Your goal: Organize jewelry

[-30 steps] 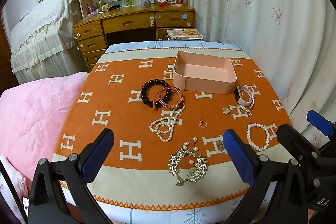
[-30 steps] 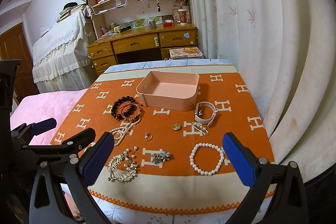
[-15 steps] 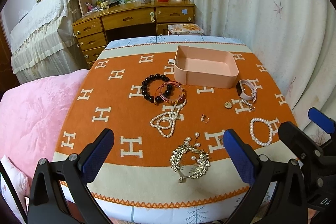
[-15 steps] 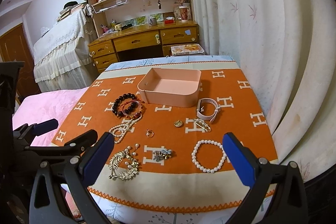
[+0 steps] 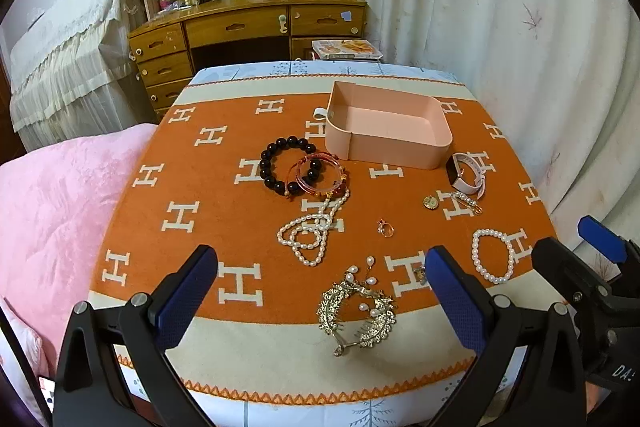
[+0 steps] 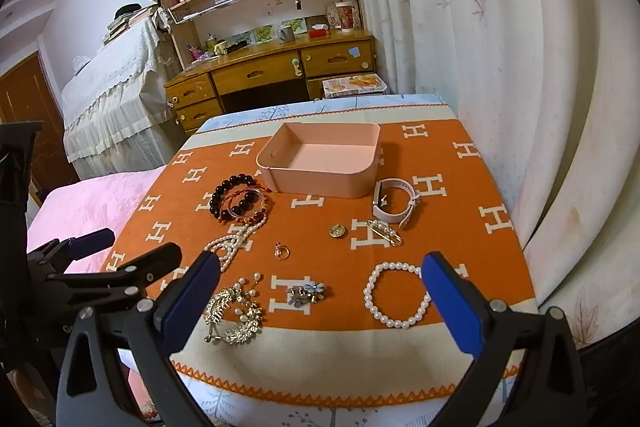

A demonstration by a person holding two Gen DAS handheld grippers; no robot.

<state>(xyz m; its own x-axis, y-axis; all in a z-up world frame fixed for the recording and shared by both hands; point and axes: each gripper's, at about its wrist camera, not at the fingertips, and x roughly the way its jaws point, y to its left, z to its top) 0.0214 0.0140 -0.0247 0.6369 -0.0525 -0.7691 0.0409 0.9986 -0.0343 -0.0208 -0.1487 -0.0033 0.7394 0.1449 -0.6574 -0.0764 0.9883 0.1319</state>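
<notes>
Cloth [image 5: 240, 227] printed with white "H" letters; both hand-held grippers [image 5: 320, 291] [image 6: 320, 291] spread, holding nothing.

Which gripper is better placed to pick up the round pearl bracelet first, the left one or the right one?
Probably the right gripper: the pearl bracelet lies just ahead of its open fingers, by the right one. The left gripper faces the gold hair comb instead.

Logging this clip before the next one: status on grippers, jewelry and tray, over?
Left gripper open, right gripper open, both holding nothing. Pink rectangular plastic tray holds nothing; white pearl bracelet and other jewelry lie on orange blanket. Nothing blocking.
</notes>
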